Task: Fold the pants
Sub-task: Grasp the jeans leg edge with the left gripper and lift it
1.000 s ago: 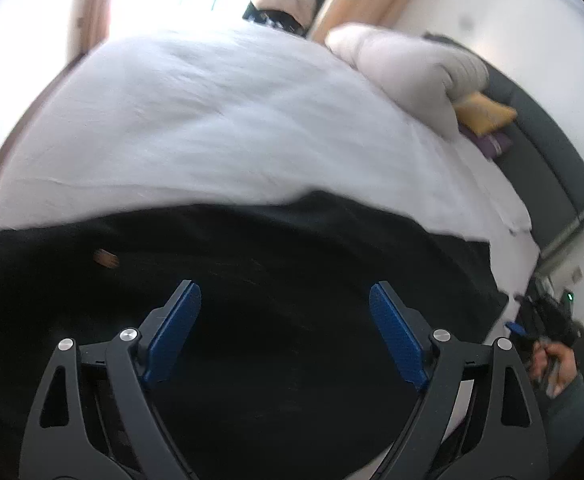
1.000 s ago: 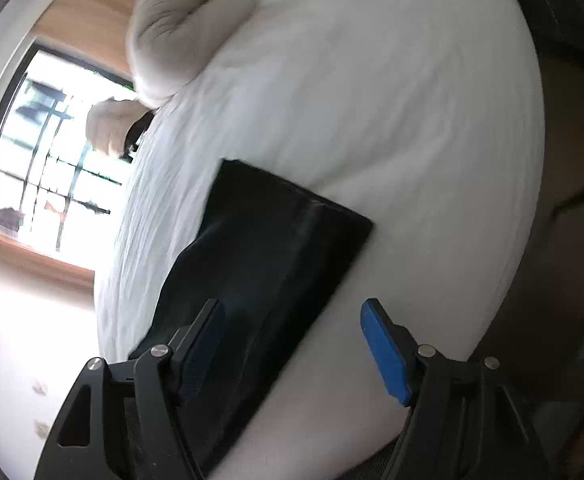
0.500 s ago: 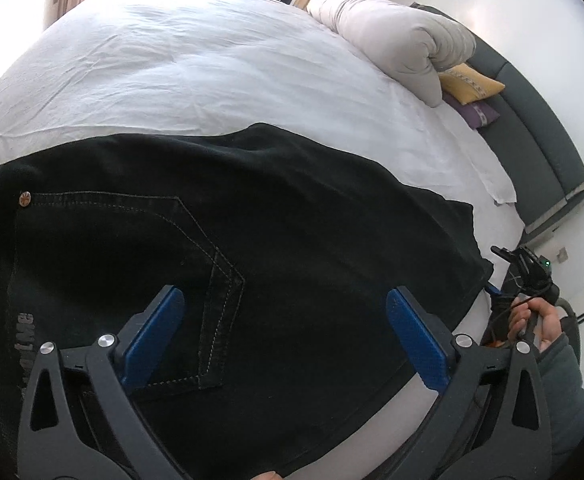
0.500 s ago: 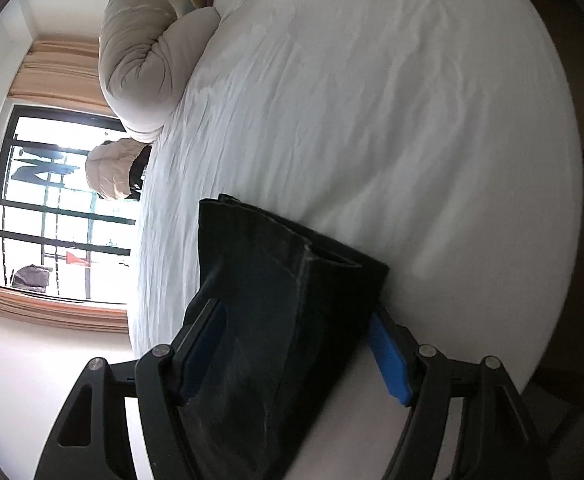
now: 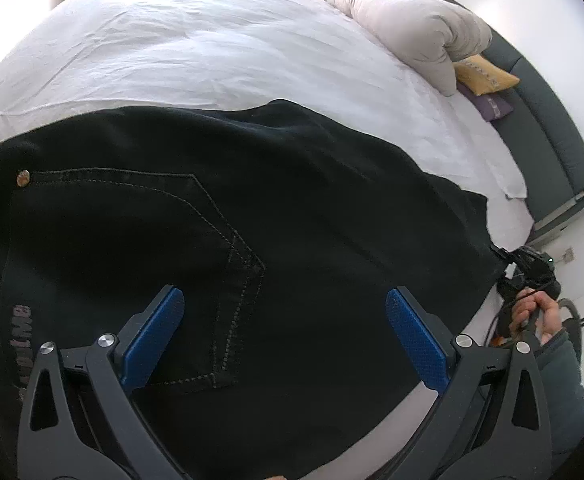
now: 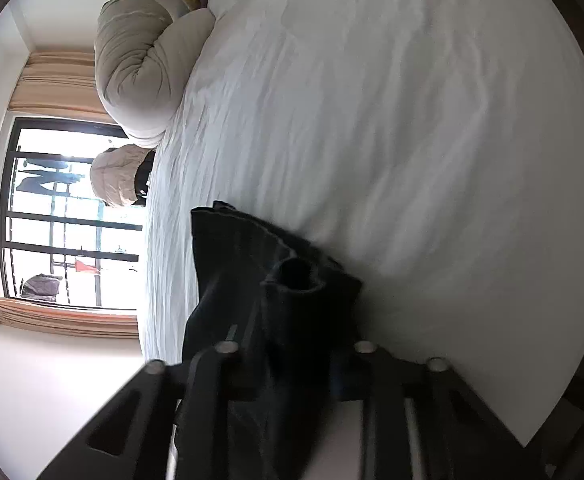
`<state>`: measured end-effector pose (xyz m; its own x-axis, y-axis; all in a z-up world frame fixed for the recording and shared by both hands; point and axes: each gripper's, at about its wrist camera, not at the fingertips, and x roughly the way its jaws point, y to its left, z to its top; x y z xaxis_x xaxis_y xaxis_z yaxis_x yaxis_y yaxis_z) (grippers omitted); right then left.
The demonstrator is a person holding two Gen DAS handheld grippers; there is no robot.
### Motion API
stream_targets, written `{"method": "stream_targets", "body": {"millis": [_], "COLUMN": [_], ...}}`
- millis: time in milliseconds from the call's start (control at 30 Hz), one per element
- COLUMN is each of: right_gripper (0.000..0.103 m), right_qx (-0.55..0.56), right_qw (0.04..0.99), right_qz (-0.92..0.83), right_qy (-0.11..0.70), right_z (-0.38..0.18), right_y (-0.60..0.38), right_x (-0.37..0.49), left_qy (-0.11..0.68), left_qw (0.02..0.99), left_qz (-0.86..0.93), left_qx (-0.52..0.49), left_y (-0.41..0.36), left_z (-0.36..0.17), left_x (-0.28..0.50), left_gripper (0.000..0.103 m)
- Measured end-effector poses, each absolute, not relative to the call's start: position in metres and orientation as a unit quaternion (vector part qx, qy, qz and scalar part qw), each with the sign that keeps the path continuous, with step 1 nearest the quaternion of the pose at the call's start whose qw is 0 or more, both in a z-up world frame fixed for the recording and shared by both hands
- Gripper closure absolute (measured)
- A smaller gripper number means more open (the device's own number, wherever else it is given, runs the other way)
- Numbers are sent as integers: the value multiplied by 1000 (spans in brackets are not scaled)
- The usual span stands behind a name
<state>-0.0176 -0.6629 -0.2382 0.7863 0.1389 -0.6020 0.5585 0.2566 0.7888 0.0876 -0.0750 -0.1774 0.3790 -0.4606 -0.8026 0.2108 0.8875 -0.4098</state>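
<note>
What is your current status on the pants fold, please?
Left gripper open, over the pocket end of the black pants. Right gripper shut on the leg end. Pants lie on the white bed, nothing in the way.

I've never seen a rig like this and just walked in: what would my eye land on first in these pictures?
First the black pants, spread wide across the white bed and filling the left view, back pocket facing up. Next the left tongs, their blue pads wide apart just above that pocket. In the right view, the right tongs are clamped on the hem end of the pants near the bed's edge, with a rolled beige duvet beyond.
</note>
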Motion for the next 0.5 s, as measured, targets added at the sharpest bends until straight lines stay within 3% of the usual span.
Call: {"method": "stream_targets", "body": {"millis": [500], "right_gripper": [93], "right_qx": [520], "right_qw": [784], "right_qz": [-162], "right_qy": [299], "right_z": [-215], "right_y": [-651], "right_x": [-16], "left_qy": [526], "left_qw": [823], "left_qz": [-170], "left_qx": [-131], "left_y": [-68], "left_z": [-183], "left_x": [102], "left_gripper": [0]}}
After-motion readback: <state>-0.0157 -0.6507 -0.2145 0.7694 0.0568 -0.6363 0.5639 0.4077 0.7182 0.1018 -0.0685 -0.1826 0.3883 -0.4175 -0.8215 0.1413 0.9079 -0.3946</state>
